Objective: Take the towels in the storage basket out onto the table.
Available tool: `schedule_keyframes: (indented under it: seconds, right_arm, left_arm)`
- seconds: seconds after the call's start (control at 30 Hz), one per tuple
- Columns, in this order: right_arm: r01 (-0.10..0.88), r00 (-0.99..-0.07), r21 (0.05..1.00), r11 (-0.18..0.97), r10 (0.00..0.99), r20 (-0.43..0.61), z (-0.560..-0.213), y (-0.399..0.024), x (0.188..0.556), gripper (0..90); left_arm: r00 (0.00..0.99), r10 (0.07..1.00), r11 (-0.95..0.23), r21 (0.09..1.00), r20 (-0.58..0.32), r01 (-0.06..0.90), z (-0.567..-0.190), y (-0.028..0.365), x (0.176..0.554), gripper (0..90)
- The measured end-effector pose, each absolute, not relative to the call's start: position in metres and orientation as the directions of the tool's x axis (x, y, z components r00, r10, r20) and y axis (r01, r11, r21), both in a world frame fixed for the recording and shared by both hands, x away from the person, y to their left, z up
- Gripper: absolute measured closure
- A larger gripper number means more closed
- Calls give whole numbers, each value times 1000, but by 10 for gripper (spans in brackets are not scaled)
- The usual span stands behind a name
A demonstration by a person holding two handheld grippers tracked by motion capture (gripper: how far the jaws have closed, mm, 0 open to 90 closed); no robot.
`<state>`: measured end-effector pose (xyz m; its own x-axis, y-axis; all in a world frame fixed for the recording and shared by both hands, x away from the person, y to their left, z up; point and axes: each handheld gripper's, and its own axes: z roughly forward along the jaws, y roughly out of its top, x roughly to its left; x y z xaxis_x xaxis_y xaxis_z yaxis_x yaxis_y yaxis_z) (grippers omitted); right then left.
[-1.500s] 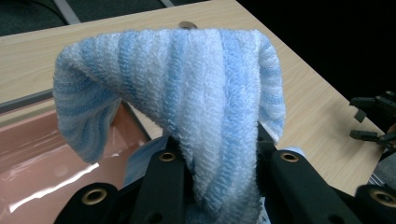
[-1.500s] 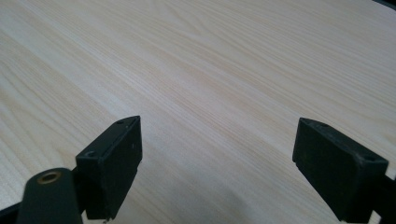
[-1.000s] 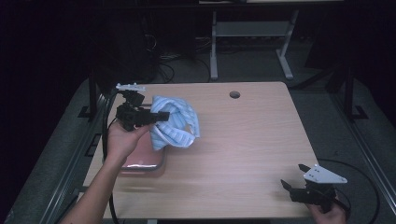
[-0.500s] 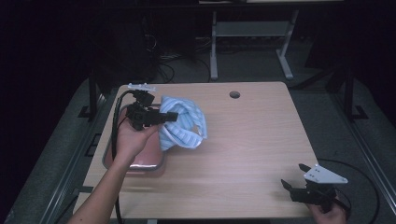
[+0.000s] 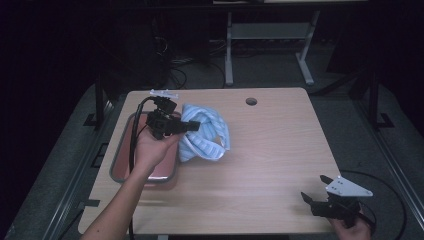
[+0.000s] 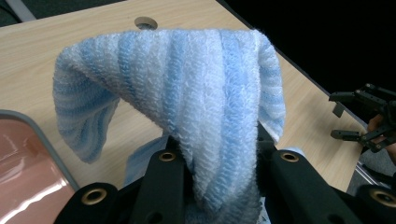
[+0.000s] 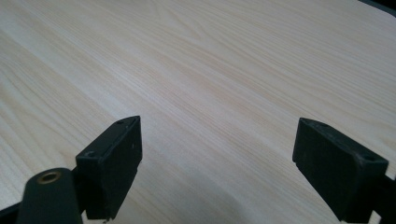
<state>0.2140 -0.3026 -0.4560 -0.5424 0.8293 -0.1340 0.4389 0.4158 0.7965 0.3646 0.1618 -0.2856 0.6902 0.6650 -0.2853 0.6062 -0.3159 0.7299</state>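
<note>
The left gripper (image 6: pixel 219 186) has its 2 jaws clamped on a bunched fold of the blue-striped towel (image 6: pixel 187 93), which droops ahead of it: light, soft, floppy terry. The right gripper (image 7: pixel 217 168) gapes wide, holding nothing.

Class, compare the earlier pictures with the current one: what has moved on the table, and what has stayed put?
The left gripper, shut on the striped towel, has carried it rightward, off the pink tray and toward the table's middle. The right gripper stayed open at the near right corner; the tray did not move.
</note>
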Motion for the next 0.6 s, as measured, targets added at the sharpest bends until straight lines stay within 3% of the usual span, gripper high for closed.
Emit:
schedule_keyframes:
  seconds: [0.6]
  right_arm:
    - [433, -540, 807, 403, 832, -125, -455, -304, 214, 152]
  left_arm:
    - [712, 636, -341, 720, -297, 605, -298, 130, 375, 730]
